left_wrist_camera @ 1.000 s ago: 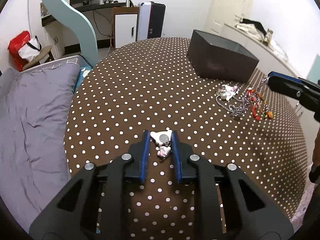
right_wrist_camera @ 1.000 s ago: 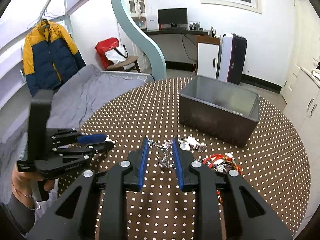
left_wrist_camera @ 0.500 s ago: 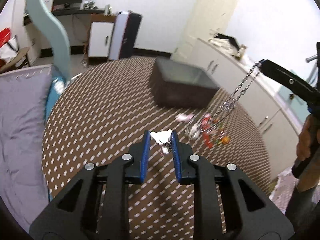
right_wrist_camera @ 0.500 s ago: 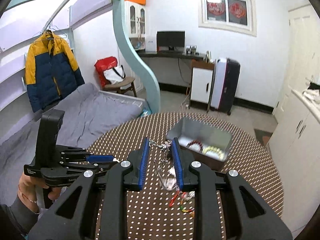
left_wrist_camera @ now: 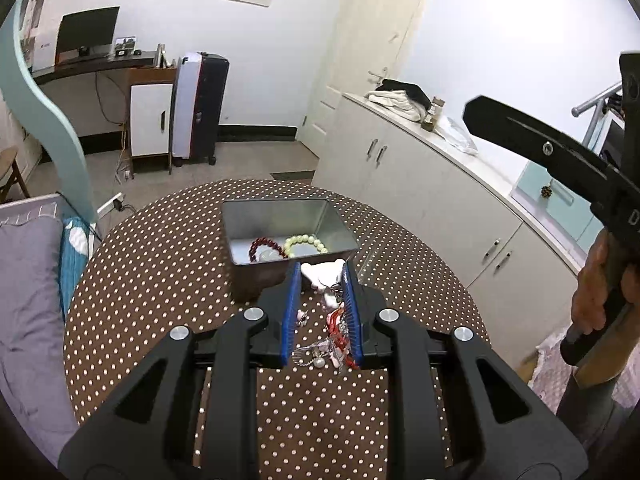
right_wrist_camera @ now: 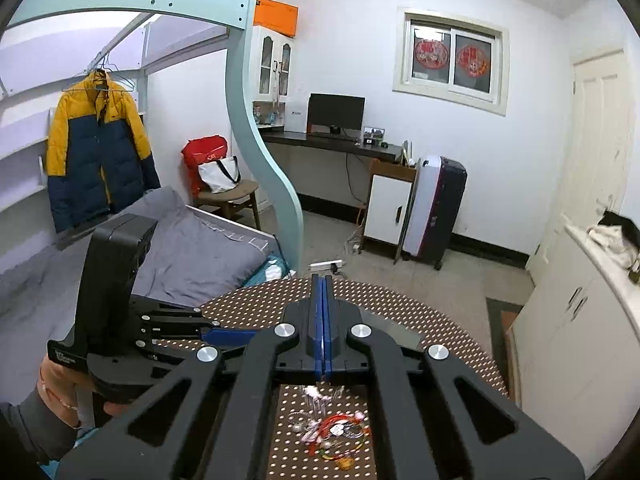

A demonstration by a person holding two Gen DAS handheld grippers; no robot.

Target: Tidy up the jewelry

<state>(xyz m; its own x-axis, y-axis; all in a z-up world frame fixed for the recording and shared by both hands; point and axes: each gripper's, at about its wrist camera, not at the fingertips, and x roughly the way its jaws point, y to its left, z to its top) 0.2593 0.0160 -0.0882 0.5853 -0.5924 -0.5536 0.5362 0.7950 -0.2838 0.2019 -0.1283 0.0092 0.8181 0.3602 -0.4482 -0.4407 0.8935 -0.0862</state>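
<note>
— What do the tools look like?
— Each gripper, left (left_wrist_camera: 320, 276) and right (right_wrist_camera: 322, 312), is matte black plastic with blue finger pads (left_wrist_camera: 291, 300) and round silver screws (left_wrist_camera: 179, 333).
— And the person?
— A grey sleeve (right_wrist_camera: 28, 420) and a thin red wrist string (right_wrist_camera: 54, 394).

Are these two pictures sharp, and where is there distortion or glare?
Left wrist view: sharp, lit evenly; fisheye bends the cabinet edge, corners are black; the metal box reflects softly, no hard glare. Right wrist view: room sharp, door side bright; the jewelry pile under the shut right gripper is slightly soft.
</note>
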